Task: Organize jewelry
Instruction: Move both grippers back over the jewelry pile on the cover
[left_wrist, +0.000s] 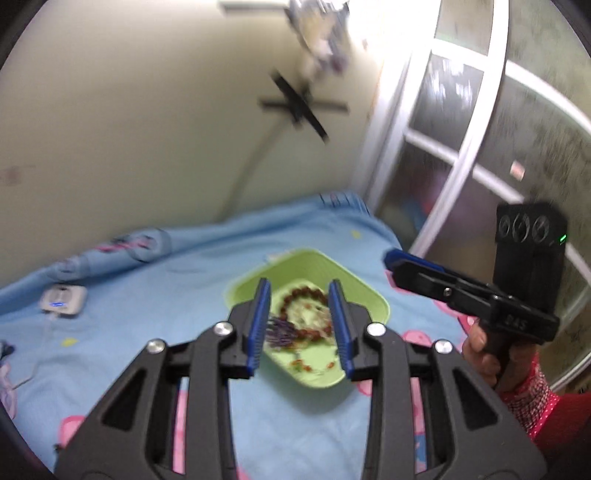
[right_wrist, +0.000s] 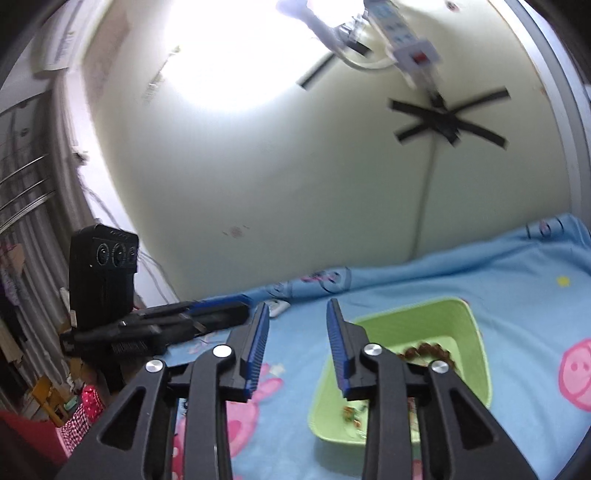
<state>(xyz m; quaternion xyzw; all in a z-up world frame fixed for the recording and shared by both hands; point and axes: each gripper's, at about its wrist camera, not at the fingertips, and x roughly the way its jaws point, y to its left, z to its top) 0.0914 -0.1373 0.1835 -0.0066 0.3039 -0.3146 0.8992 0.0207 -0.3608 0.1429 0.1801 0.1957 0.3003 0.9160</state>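
Observation:
A green tray (left_wrist: 369, 295) lies on the blue bedsheet and holds a brown bead bracelet (left_wrist: 303, 295), a purple tasselled piece (left_wrist: 280, 332) and small beaded bits (left_wrist: 303, 365). My left gripper (left_wrist: 300, 288) is open and empty, above the tray. My right gripper (right_wrist: 297, 310) is open and empty, left of the tray (right_wrist: 469, 332); the bracelet (right_wrist: 428, 350) shows beside its right finger. The right gripper also shows in the left wrist view (left_wrist: 391, 258), and the left gripper in the right wrist view (right_wrist: 236, 306).
A blue cartoon-print bedsheet (left_wrist: 184, 280) covers the bed. A small white device (left_wrist: 62, 301) with a cable lies at the left. A wall (left_wrist: 147, 129) with black tape stands behind, and a glass door (left_wrist: 461, 147) at the right.

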